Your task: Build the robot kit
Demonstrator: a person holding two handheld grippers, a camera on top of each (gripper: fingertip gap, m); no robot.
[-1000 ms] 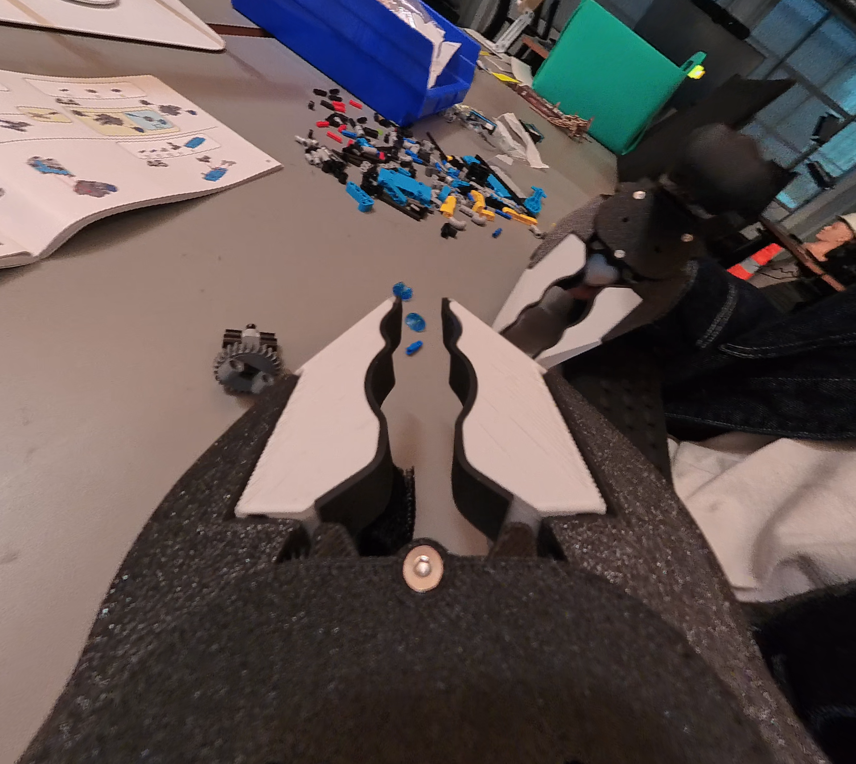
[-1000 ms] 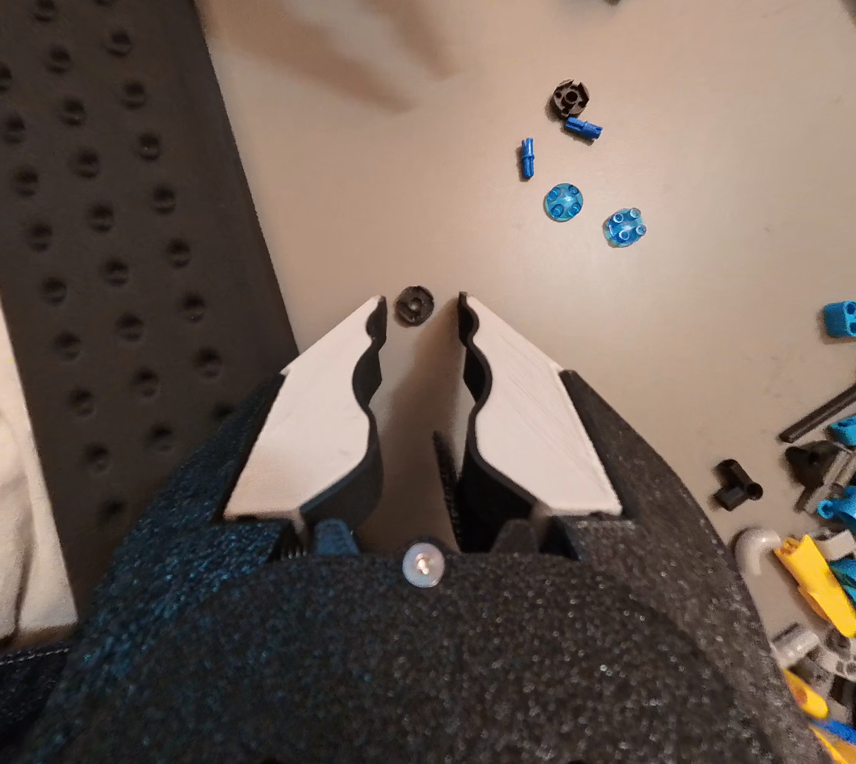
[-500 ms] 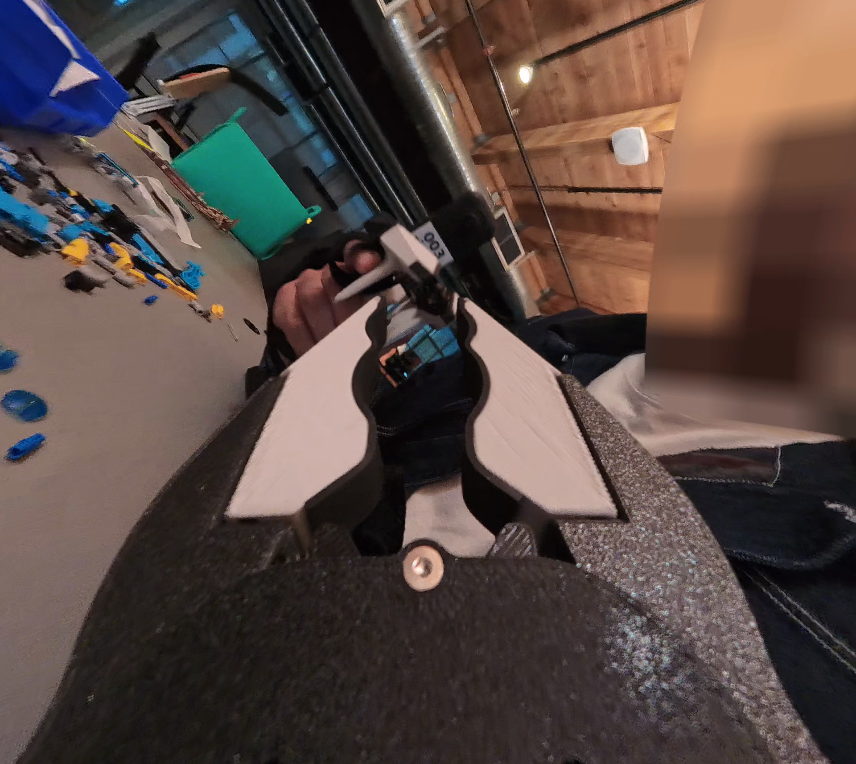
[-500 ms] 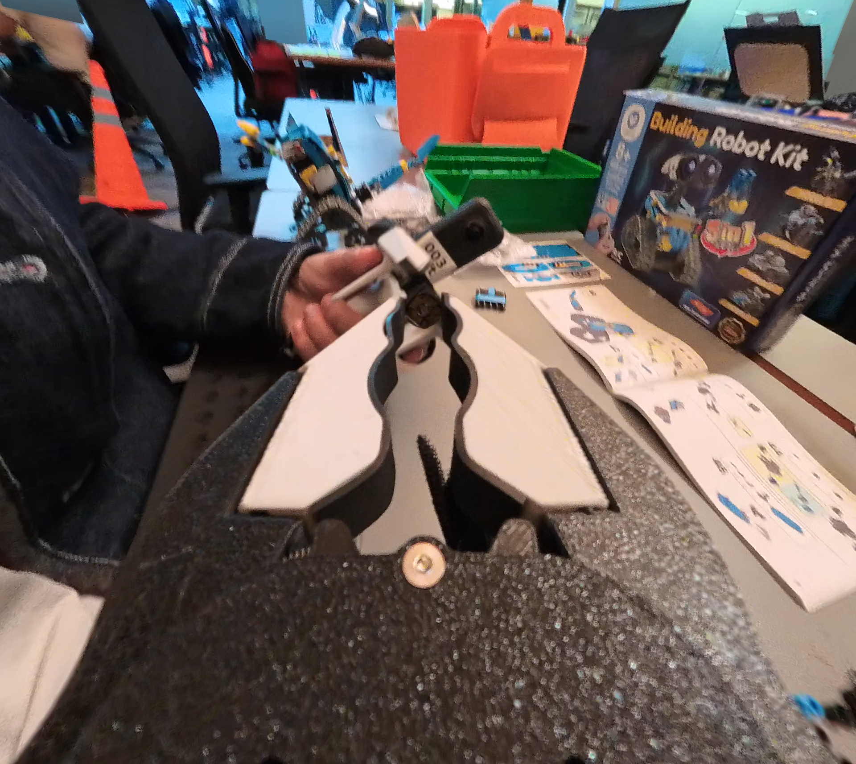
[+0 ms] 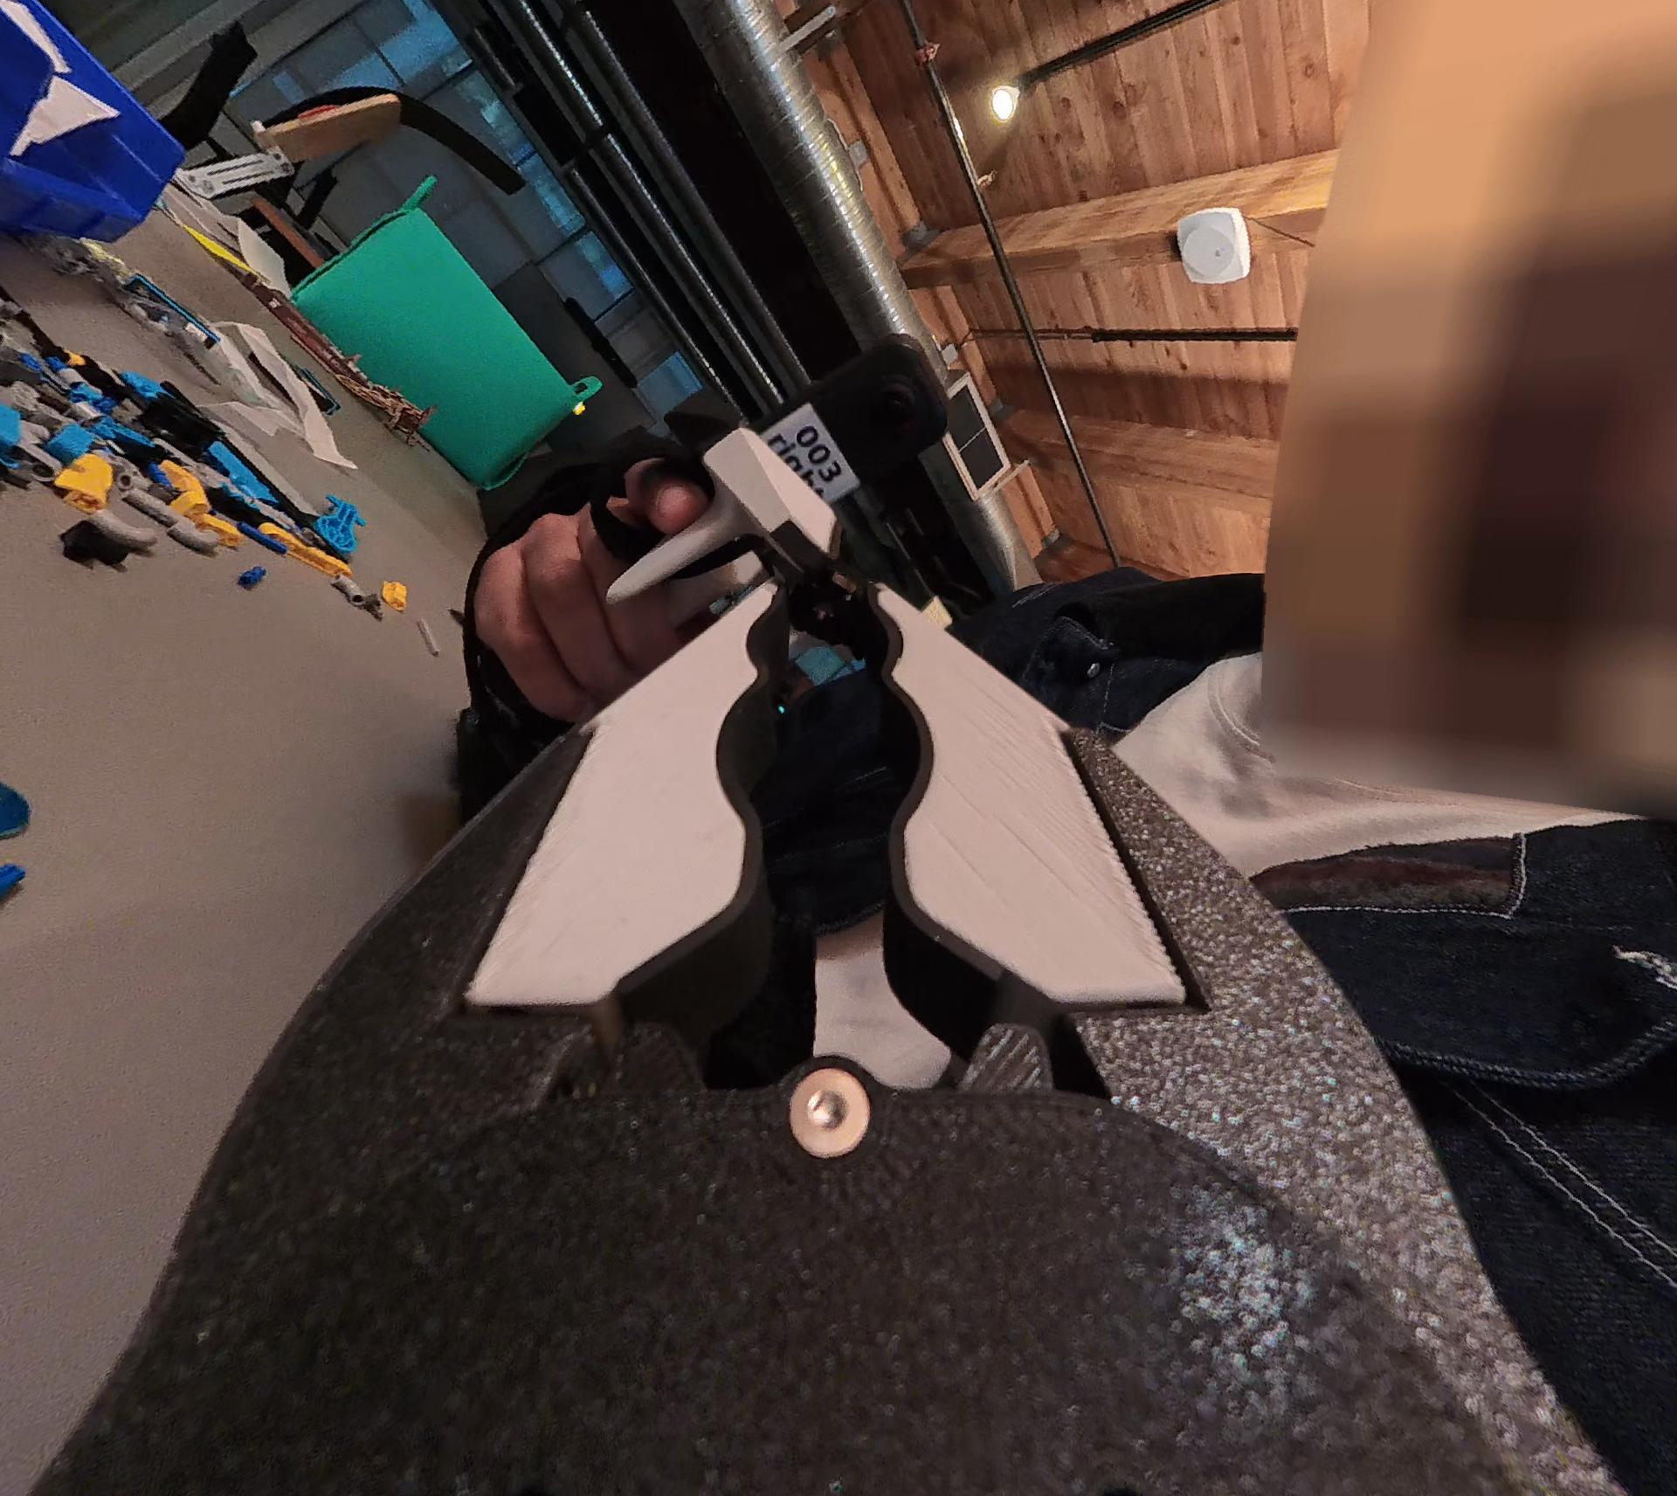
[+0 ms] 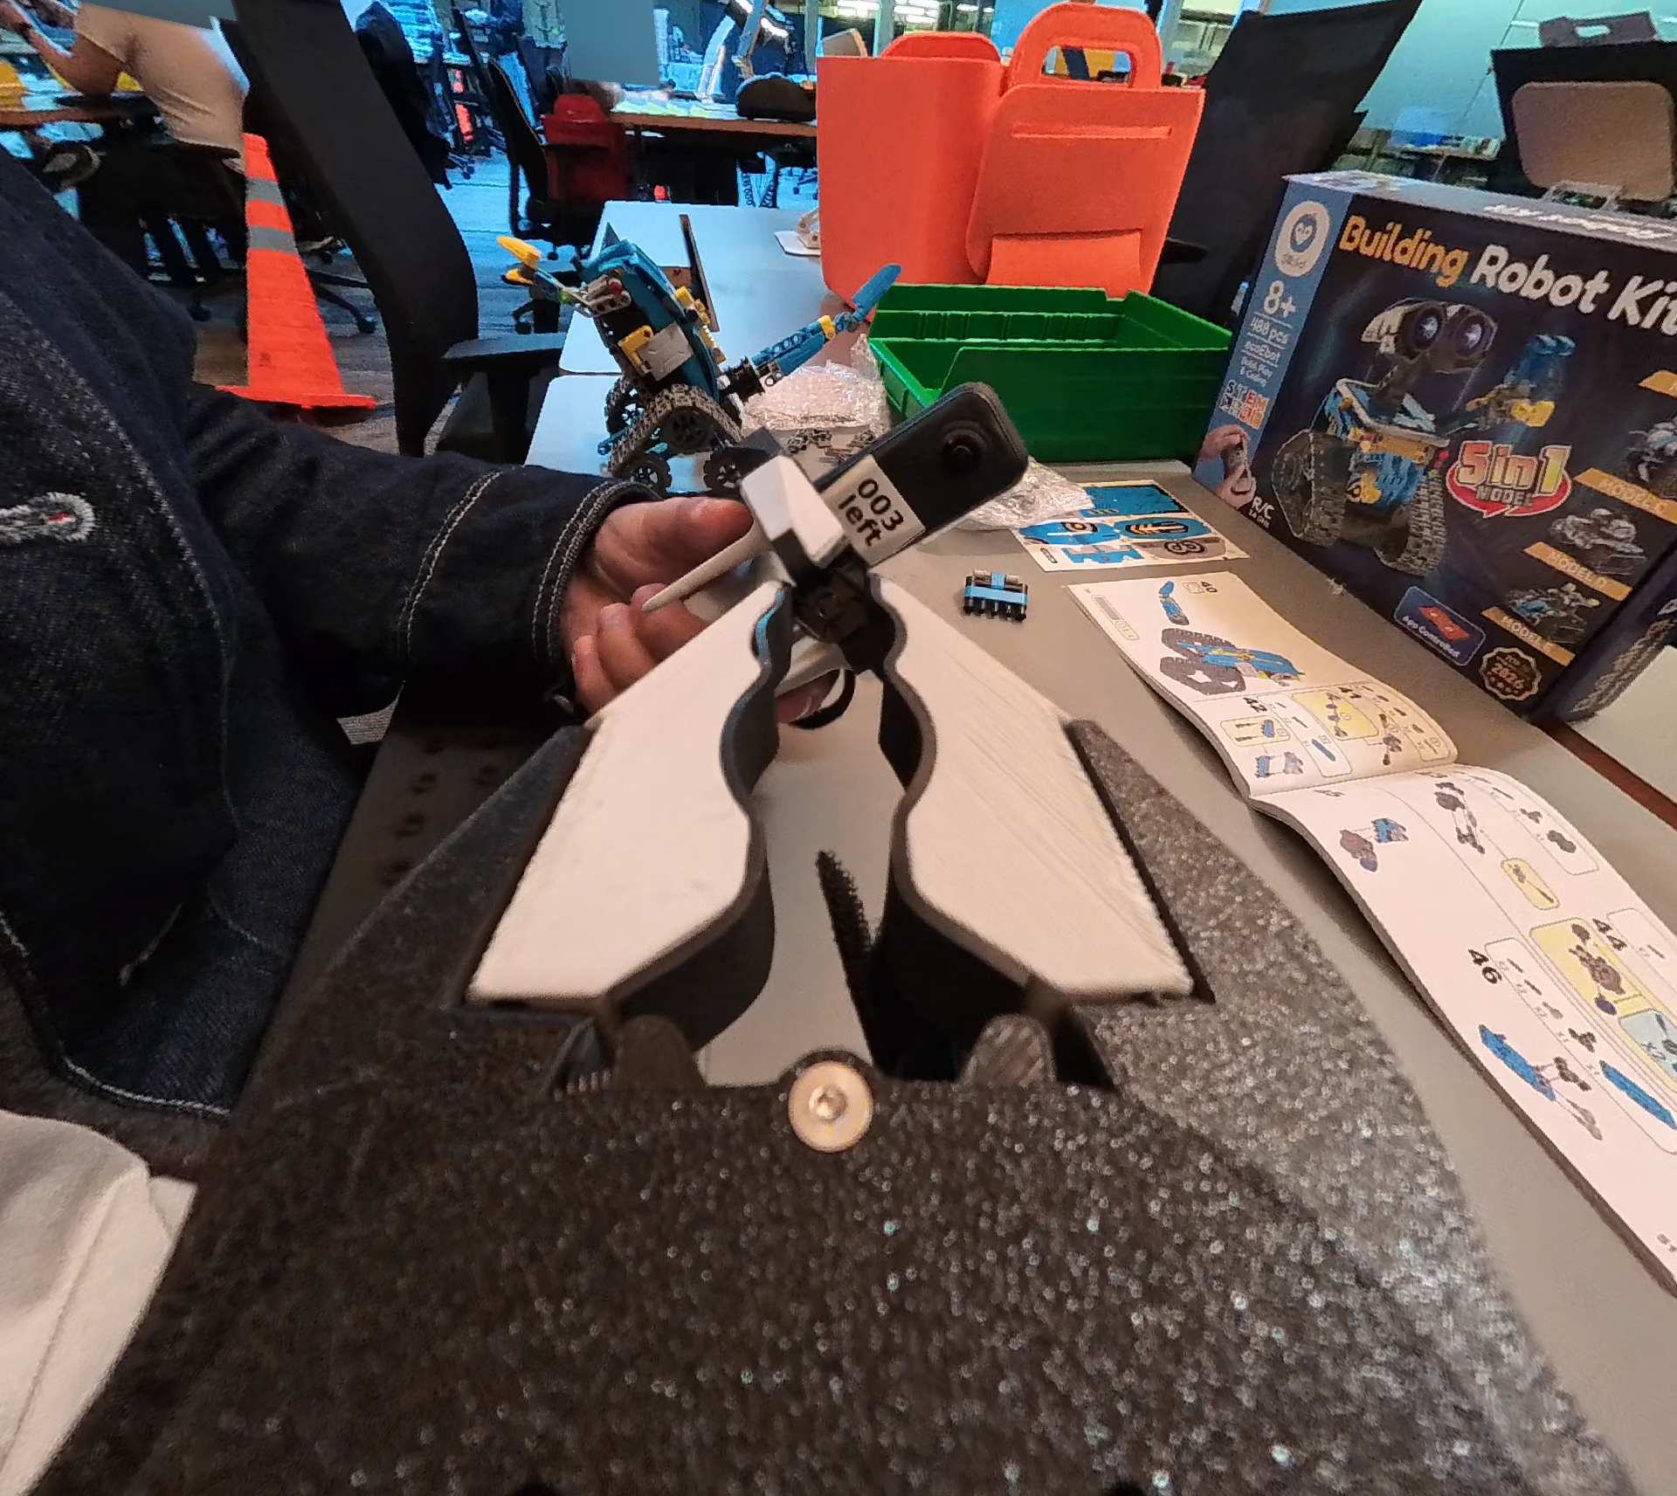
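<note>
My two grippers are raised above the grey table (image 6: 1016, 690) and point at each other, tips together. My right gripper (image 6: 828, 609) is shut on a small black round brick (image 6: 830, 610). My left gripper (image 5: 826, 599) has its jaws narrow around the same spot, where the black brick (image 5: 821, 607) shows. Whether it grips the brick is unclear. The left gripper's body with its camera (image 6: 944, 454) faces the right wrist view, held by a hand (image 6: 635, 581). The right gripper's body (image 5: 871, 409) and hand (image 5: 554, 618) face the left wrist view.
A pile of loose bricks (image 5: 136, 445), a blue bin (image 5: 54, 128) and a green tote (image 5: 436, 355) lie to one side. An open booklet (image 6: 1361, 799), a kit box (image 6: 1470, 436), a green bin (image 6: 1044, 373), an orange bag (image 6: 998, 182) and a built model (image 6: 662, 364) lie on the other. My two grippers' fingertips are within a few centimetres of each other.
Both grippers lifted off the table and turned to face each other. The right one closed on the black round brick and raised it. The left jaws narrowed in the last half second.
</note>
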